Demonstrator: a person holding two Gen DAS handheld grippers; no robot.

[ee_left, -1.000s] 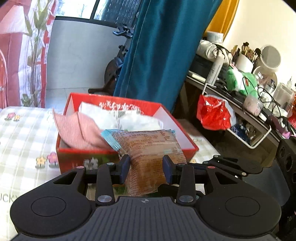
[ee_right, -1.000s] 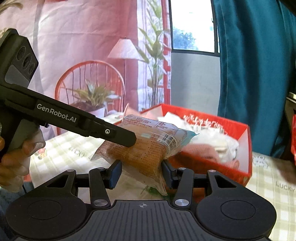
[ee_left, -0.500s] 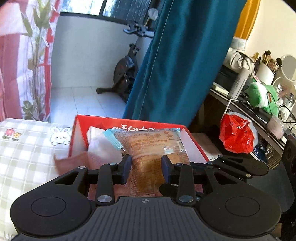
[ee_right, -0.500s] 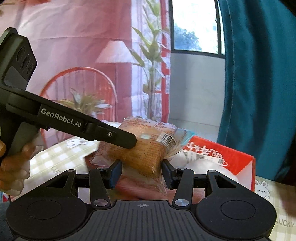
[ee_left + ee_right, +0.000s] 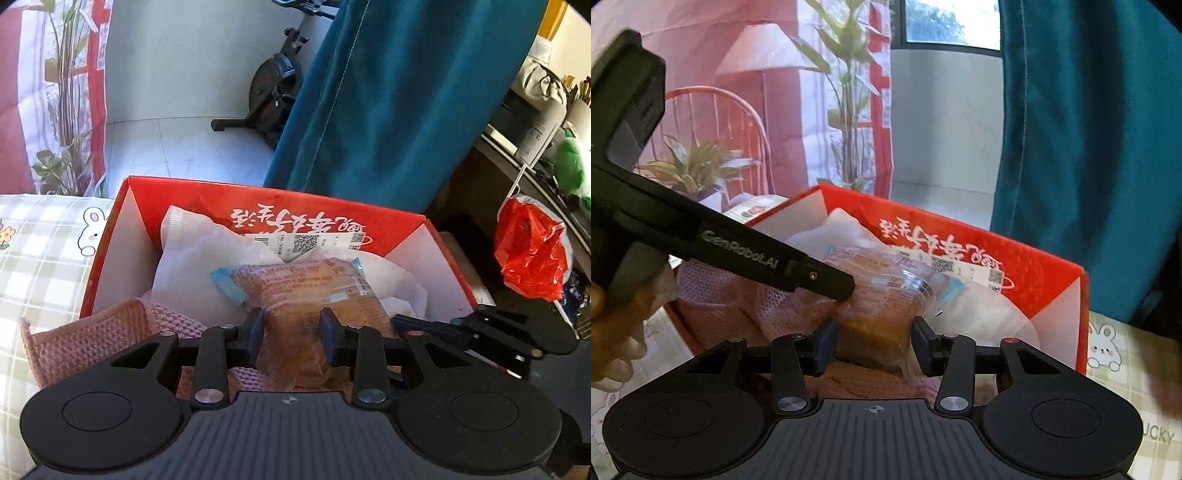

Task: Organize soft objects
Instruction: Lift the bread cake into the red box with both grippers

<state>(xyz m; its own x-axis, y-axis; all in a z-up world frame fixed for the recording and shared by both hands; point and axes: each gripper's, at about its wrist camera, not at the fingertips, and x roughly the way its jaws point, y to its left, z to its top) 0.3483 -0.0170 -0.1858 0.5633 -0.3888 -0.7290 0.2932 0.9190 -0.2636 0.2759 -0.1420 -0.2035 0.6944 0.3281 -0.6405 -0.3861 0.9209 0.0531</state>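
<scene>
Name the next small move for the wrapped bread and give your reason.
Probably lower it a little further, then release. Both the left gripper and the right gripper pinch the bread packet over the open red box, just above the pink cloth and white bags.

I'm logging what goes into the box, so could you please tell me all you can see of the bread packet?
The bread packet is a clear, crinkly plastic wrapper with a pale blue sealed end, printed text and a barcode, holding a soft orange-brown loaf. It hangs over the red box, above white bags and a pink cloth. The left gripper and right gripper both pinch it; the right jaws are closing.
</scene>
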